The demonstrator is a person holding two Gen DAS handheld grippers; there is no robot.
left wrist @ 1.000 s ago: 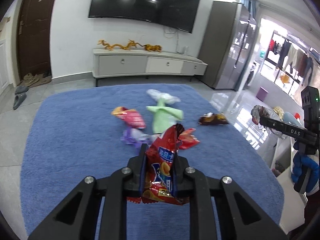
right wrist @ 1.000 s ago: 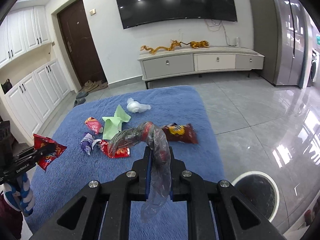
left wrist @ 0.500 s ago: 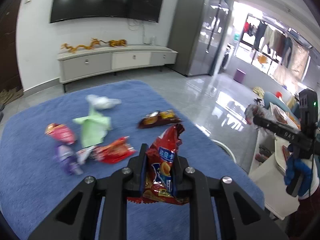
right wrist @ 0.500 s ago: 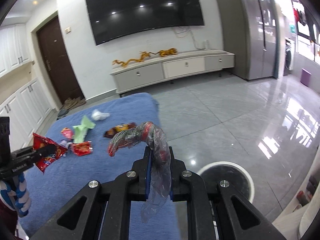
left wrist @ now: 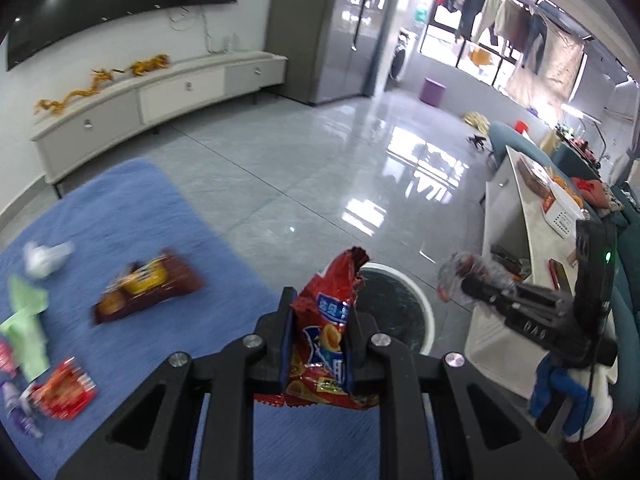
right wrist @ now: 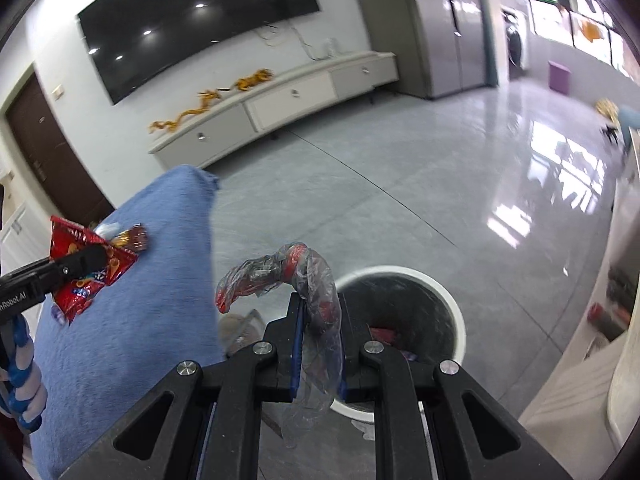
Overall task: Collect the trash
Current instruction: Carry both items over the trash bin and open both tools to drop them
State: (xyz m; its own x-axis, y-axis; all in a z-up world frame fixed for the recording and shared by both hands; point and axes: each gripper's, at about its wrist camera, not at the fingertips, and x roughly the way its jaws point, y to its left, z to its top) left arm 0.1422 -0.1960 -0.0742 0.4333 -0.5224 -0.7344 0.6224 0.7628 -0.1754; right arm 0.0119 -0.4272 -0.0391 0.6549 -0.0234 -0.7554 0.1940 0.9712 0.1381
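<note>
right gripper [right wrist: 319, 344]: we have its jaws clamped on a crumpled clear plastic wrapper [right wrist: 316, 300], which droops below the pads and curls up and left above them.
bin [right wrist: 448, 296]: our landmark. In the right wrist view its white rim sits just ahead and a little right of the wrapper, with some red scraps already inside; we judge the right hand the nearer of the two.
left gripper [left wrist: 318, 344]: we hold a red snack bag [left wrist: 328, 320] pinched upright, long axis along the fingers.
bin from the left [left wrist: 424, 312]: it lies directly behind the bag and slightly right, its near edge hidden by the bag.
remaining trash: on the blue rug [left wrist: 132, 208] left of the bin lies a brown wrapper [left wrist: 148, 284]; farther left more pieces, blurred, probably wrappers and tissue.
</note>
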